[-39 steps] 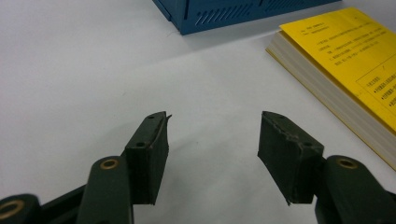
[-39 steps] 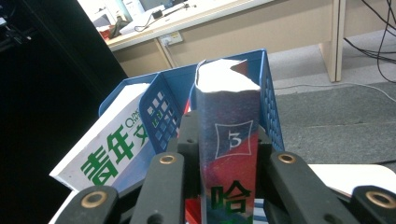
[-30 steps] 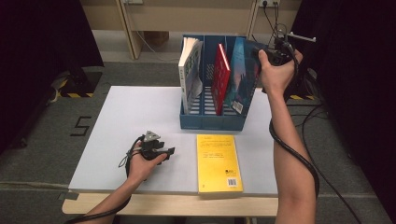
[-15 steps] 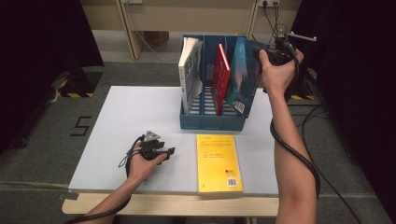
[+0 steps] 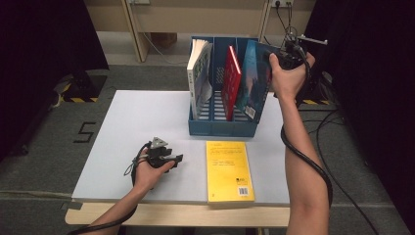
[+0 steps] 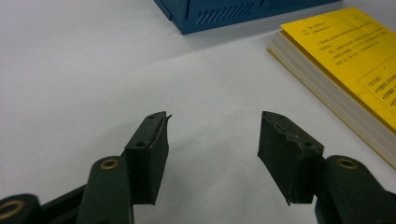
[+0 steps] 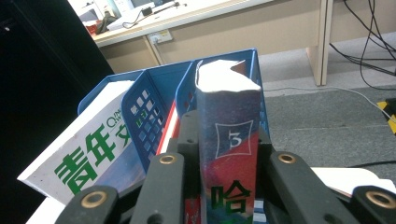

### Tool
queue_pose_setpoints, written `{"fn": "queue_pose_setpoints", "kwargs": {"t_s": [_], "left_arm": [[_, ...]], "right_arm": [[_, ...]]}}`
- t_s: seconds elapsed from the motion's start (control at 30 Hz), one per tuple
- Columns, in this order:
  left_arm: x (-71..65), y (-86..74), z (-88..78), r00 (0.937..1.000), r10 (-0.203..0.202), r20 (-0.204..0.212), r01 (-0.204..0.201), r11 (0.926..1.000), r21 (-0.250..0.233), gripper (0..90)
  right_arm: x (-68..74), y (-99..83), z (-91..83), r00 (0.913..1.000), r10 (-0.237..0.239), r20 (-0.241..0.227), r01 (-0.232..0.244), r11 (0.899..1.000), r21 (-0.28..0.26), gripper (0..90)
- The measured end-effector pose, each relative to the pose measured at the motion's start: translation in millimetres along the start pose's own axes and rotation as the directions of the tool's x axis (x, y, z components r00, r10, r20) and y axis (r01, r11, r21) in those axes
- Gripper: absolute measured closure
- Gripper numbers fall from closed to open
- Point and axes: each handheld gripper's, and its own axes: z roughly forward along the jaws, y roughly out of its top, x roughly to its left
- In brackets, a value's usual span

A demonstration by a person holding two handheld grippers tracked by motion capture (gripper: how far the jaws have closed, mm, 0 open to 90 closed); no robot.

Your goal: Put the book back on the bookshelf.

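My right gripper (image 7: 227, 154) clamps the blue book (image 5: 254, 78) by its spine, my left gripper (image 6: 212, 149) waits open and empty, and the tilted book may catch the blue rack (image 5: 222, 128) divider and slip.

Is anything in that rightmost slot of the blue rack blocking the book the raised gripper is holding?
Nothing visible does. The right gripper is clamped on the blue book, which stands in the right slot of the blue file rack alone. The red book sits behind a divider in the middle slot.
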Motion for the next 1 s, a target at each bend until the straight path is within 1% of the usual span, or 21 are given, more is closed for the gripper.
{"fn": "queue_pose_setpoints", "kwargs": {"t_s": [0.43,0.5,0.53,0.6,0.63,0.67,1.0], "left_arm": [[1.9,-0.9,-0.4,1.0,-0.006,-0.005,0.006,1.0,0.0,42.3],[2.5,-1.2,-0.9,1.0,-0.004,-0.002,0.004,1.0,0.006,42.3],[2.5,-1.2,-0.9,1.0,-0.006,-0.002,0.006,1.0,0.005,42.3],[2.5,-1.5,-0.5,0.9999,-0.01,-0.006,0.01,0.9999,-0.002,42.3],[2.5,-1.5,-0.5,0.9999,-0.01,-0.006,0.01,0.9999,-0.002,42.3],[2.8,-1.7,-0.4,1.0,-0.008,-0.005,0.008,1.0,0.0,42.3],[3.5,-2.1,-0.7,0.9999,-0.009,-0.006,0.009,1.0,-0.001,42.3]], "right_arm": [[3.9,-4.7,12.8,1.0,-0.008,-0.004,0.008,1.0,-0.012,74.9],[5.1,-5.8,15.5,0.9999,-0.009,-0.005,0.009,1.0,-0.016,75.0],[5.7,-6.0,16.4,1.0,-0.006,-0.005,0.006,1.0,-0.017,74.9],[5.8,-6.6,17.7,0.9999,-0.015,-0.005,0.015,1.0,-0.017,75.0],[6.8,-7.1,18.7,0.9999,-0.01,-0.004,0.01,1.0,-0.019,74.9],[6.8,-7.5,19.7,0.9999,-0.016,-0.005,0.016,1.0,-0.018,74.9],[8.4,-10.1,26.3,0.9999,-0.014,-0.006,0.014,1.0,-0.017,74.9]]}}
